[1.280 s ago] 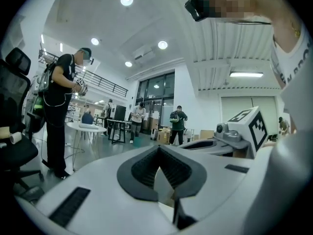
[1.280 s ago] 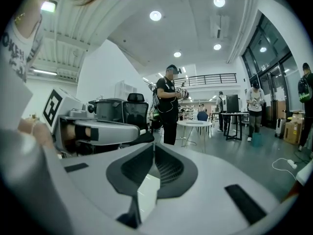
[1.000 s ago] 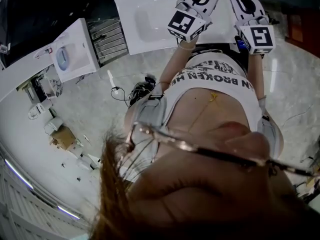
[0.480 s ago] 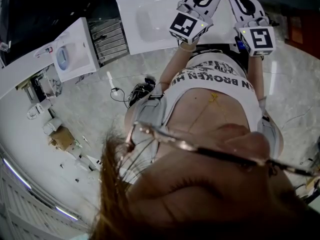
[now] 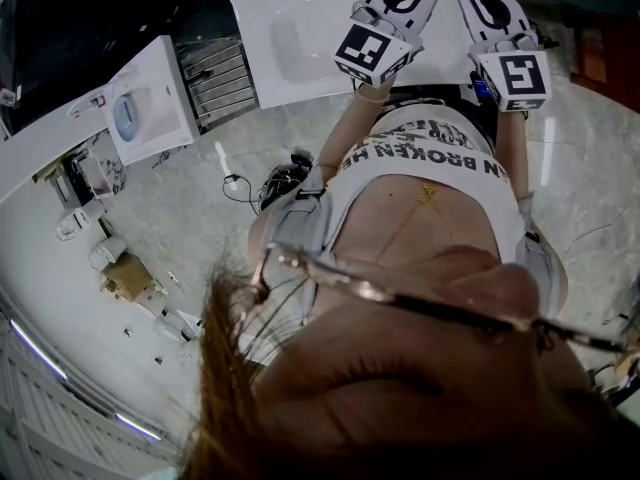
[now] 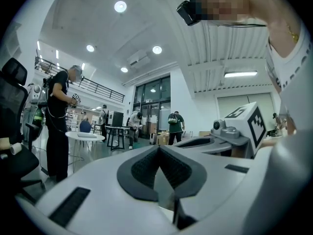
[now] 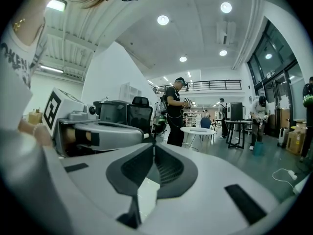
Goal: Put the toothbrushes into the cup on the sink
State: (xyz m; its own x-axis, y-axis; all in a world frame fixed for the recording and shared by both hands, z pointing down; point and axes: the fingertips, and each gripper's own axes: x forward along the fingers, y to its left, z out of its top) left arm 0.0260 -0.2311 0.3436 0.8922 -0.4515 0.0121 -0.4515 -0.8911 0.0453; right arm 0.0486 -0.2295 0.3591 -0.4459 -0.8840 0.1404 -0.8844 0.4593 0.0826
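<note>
L claw (image 6: 159, 151) & R claw (image 7: 153, 148) both pressed shut on nothing, held level by sink (image 5: 290, 38), no shift in last sec; brushes and cup in no view, so progress unreadable.

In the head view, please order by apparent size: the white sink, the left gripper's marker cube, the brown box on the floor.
1. white sink
2. marker cube of the left gripper
3. brown box
The cube is nearer the camera, so its true rank over the box is unsure.
</note>
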